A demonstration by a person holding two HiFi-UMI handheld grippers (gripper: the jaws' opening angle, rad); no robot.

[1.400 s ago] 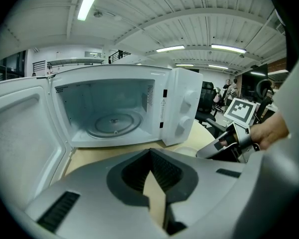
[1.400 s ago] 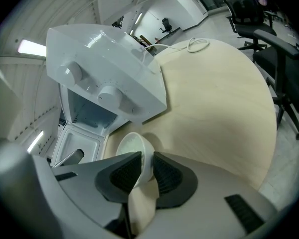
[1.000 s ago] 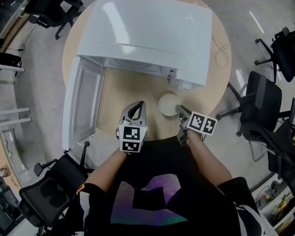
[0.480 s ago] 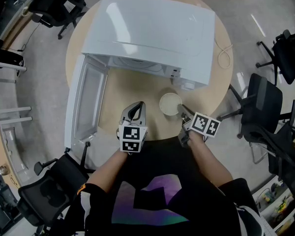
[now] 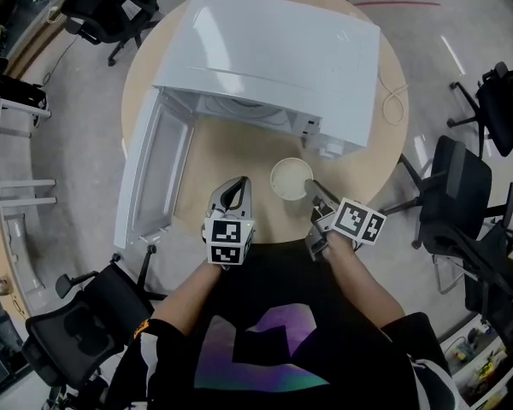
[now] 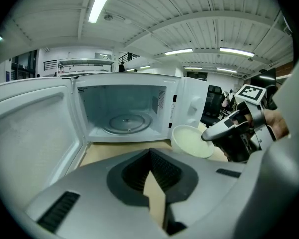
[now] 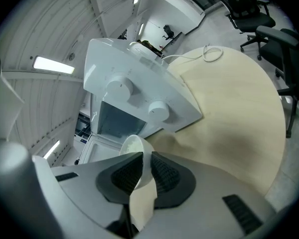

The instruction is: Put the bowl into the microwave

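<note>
The step in hand is the carry: the right claw (image 7: 142, 157) is closed on the near rim of the white bowl (image 7: 133, 146), with the bowl's wall pinched between its two pads. The bowl is at the front of the round worktop (image 5: 231, 148), just before the microwave (image 5: 265, 49) on the side of its control knobs (image 7: 122, 89), not in front of the opening. Whether it rests on the worktop or is just clear of it cannot be told. The microwave's door (image 5: 154, 173) stands swung fully out to the left, and the left gripper view looks straight into the cavity, where the glass turntable (image 6: 127, 122) lies bare. The next move likely calls for taking the bowl leftward past the control panel, then forward and level through the opening to set it on the turntable, and only then easing the grip. The left claw (image 6: 150, 153) is closed at its tips and holds nothing. It hovers low over the worktop in front of the opening, near the bowl's likely path, so it may need to draw aside. A rim pinch on one side could let the bowl tip if it is swung fast. A white cable (image 5: 389, 92) lies looped at the worktop's far right edge, and office chairs (image 5: 462, 186) stand round the worktop, all well clear of the route.
</note>
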